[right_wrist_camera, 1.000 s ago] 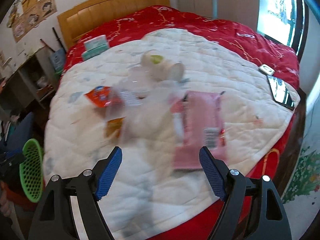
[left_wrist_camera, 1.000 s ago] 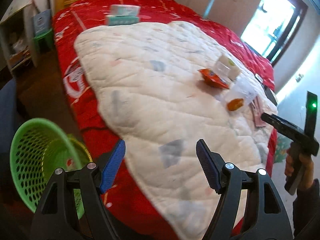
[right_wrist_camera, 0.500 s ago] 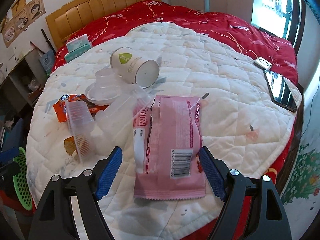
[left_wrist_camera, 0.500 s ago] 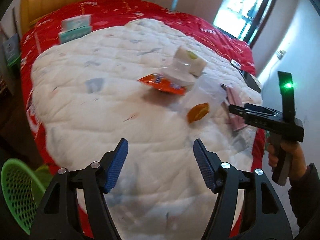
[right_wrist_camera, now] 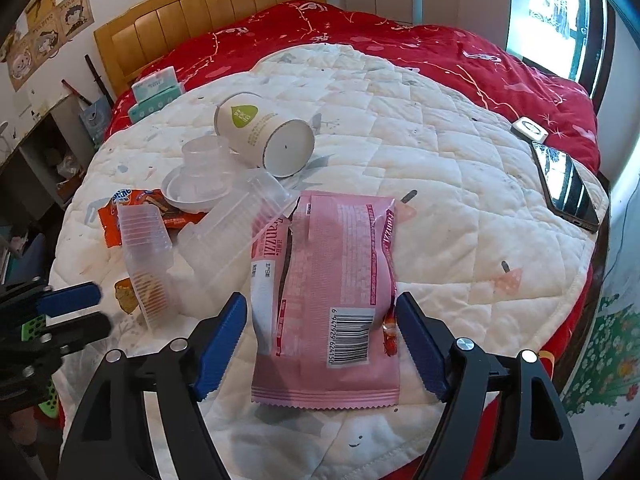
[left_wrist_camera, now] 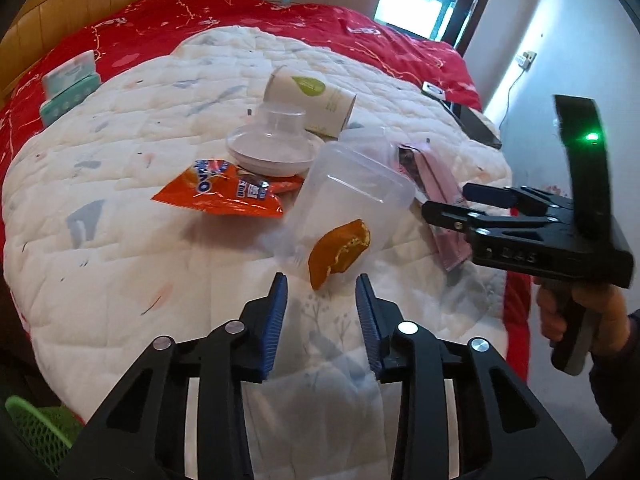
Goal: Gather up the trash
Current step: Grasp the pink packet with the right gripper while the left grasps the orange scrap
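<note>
**Closing in on the trash pile, both grippers now lined up on a first pick**

Comparing with a second ago: both cameras have dropped from a wide look over the bed to close range on the litter. The left gripper (left_wrist_camera: 321, 312) has narrowed its blue fingers but holds nothing; they stay apart, aimed at the orange peel piece (left_wrist_camera: 339, 251) just beyond the tips at 12 o'clock, which leans on the clear ribbed plastic tub (left_wrist_camera: 352, 196). The right gripper (right_wrist_camera: 320, 336) is spread wide, empty, its fingers straddling the lower end of the torn pink foil snack wrapper (right_wrist_camera: 324, 292), not yet touching it as far as I can tell.

Further out at 11 o'clock in the left view: orange crinkled snack packet (left_wrist_camera: 220, 194), then the clear domed plastic lid (left_wrist_camera: 272, 142), then the tipped-over white paper cup with green leaf logo (left_wrist_camera: 310, 102). All lie on the white quilted pad (right_wrist_camera: 440, 200).

The green mesh waste basket (left_wrist_camera: 32, 428) has slid to 8 o'clock, nearly out of frame. Likely meaning: approach done, grasp is next; nothing collected yet. Peel is small, so the grip may slip.
</note>
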A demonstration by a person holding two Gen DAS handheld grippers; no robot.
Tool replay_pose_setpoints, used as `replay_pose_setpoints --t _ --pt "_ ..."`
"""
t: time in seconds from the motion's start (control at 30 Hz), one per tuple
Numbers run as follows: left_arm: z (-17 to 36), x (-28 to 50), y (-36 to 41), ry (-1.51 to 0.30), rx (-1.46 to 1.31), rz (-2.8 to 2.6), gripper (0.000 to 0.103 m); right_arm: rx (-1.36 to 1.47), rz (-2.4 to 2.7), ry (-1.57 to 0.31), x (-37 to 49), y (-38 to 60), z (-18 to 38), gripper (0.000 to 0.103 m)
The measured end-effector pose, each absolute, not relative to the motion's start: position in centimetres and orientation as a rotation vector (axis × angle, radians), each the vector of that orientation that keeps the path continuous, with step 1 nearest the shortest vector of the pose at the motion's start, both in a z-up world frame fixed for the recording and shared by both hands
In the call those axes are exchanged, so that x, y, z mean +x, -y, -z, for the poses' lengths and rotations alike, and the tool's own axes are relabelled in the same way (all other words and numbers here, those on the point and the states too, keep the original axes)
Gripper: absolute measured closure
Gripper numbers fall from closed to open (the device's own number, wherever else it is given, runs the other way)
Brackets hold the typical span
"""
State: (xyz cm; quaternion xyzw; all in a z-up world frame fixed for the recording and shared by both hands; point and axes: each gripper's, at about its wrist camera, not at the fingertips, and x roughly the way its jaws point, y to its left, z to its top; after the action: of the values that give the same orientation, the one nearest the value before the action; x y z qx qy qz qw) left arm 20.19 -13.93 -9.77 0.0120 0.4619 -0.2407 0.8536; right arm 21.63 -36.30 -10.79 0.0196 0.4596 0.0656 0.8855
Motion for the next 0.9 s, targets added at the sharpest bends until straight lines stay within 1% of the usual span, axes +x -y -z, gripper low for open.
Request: replay_pose_setpoints --t 0.1,0.2,0.3,0.33,0.4,0.43,0.5,0.57,0.7,0.9 --pt "10.3 20.9 14.5 -0.979 0.032 0.509 0.071 0.046 -0.135 -0.962 21.8 36.5 11.1 0.029" --pt "10.8 21.4 14.8 -0.983 0.040 0.511 0.075 0.053 -0.135 -0.966 22.0 36.4 11.5 0.029" --pt "11.2 21.8 15.0 -0.990 0.040 0.513 0.082 0.082 -0.141 -0.974 22.4 36.5 11.9 0.029" --pt "11.2 21.8 15.1 -0.988 0.034 0.516 0.086 0.083 -0.140 -0.976 22.4 36.4 12.0 0.029" --pt "11.2 21.8 15.2 -0.984 0.028 0.521 0.092 0.076 -0.131 -0.976 22.4 36.4 12.1 0.037" --pt "11.1 21.8 15.2 -0.980 0.030 0.522 0.094 0.071 -0.126 -0.972 22.3 36.3 12.1 0.038" --pt "11.1 21.8 15.3 -0.977 0.033 0.518 0.095 0.071 -0.122 -0.965 22.0 36.4 11.8 0.044" --pt "11.1 21.8 15.2 -0.977 0.020 0.517 0.099 0.077 -0.121 -0.958 21.7 36.7 11.5 0.045" --pt "10.8 21.3 14.7 -0.974 0.000 0.506 0.101 0.070 -0.104 -0.931 20.6 37.1 10.6 0.047" --pt "8.5 19.5 13.2 -0.926 -0.036 0.505 0.101 0.093 -0.087 -0.891 18.7 37.6 8.9 0.048"
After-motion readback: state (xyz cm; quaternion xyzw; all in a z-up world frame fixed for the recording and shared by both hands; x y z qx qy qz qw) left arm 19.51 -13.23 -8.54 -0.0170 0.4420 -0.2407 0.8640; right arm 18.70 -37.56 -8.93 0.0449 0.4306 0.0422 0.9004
